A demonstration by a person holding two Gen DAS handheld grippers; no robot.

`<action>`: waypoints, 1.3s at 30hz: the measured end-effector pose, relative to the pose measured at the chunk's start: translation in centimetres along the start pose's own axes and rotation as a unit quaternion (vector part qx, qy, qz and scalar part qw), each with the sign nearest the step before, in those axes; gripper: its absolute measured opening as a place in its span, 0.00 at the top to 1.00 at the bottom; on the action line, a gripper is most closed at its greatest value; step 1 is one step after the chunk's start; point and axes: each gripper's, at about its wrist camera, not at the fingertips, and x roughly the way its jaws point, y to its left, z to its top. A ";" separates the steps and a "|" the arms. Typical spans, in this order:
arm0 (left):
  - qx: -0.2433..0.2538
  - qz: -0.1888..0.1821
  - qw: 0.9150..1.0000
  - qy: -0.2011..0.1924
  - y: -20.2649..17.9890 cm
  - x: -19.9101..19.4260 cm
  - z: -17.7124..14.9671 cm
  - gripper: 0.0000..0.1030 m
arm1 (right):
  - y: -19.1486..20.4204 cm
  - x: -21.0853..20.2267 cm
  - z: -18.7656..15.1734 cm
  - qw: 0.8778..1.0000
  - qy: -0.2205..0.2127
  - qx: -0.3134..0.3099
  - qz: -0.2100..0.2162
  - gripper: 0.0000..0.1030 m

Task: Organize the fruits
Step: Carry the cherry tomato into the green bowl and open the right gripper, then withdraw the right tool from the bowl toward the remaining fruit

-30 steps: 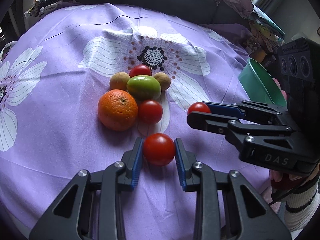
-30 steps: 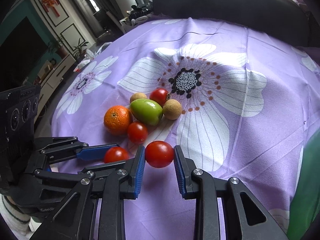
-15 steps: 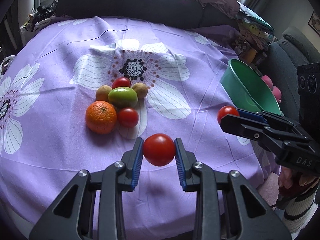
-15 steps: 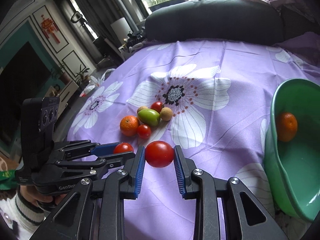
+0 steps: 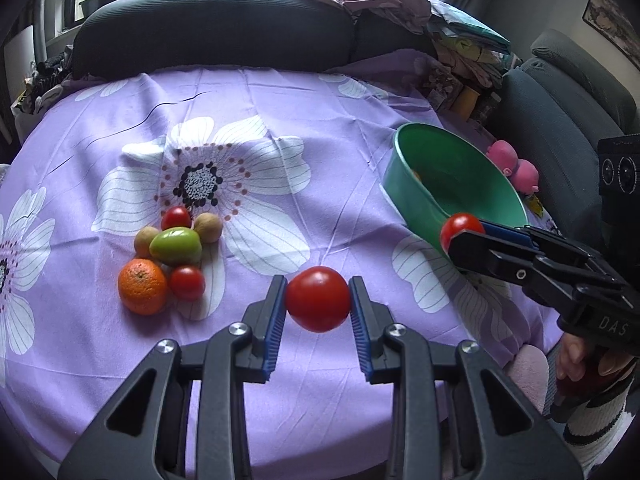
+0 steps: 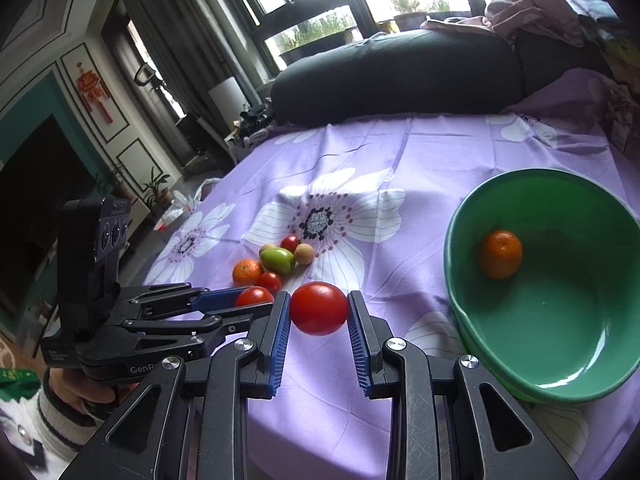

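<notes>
My left gripper (image 5: 318, 312) is shut on a red tomato (image 5: 318, 299) and holds it above the purple flowered cloth (image 5: 280, 128). My right gripper (image 6: 319, 320) is shut on another red tomato (image 6: 319, 308), lifted beside the green bowl (image 6: 452, 240); it also shows in the left wrist view (image 5: 460, 236) at the bowl's (image 5: 404, 184) near rim. One orange (image 6: 501, 254) lies in the bowl. On the cloth sits a cluster: an orange (image 5: 142, 286), a green fruit (image 5: 176, 246), two small red tomatoes (image 5: 187, 282) and two brown fruits (image 5: 208, 228).
A dark sofa back (image 5: 216, 32) runs behind the table, with piled clothes (image 5: 384, 0) at the back right. A pink toy (image 5: 516, 166) lies behind the bowl. A grey armchair (image 5: 560, 112) stands at the right. The table edge is close below both grippers.
Both grippers have lifted their tomatoes off the cloth, pulled back from the fruit cluster and moved right toward the green bowl.
</notes>
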 end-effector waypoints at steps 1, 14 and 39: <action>0.004 -0.004 1.000 -0.002 -0.4 0.1 0.3 0.70 | -0.2 -0.3 0.0 1.000 -0.004 0.002 -0.003 0.71; 0.060 -0.064 0.996 -0.018 -6.4 2.7 5.2 0.70 | -5.2 -4.4 -0.4 0.995 -0.054 0.057 -0.062 0.70; 0.075 -0.094 0.993 0.012 -9.6 7.2 6.6 0.39 | -10.5 -5.2 -2.1 0.982 -0.035 0.120 -0.140 0.68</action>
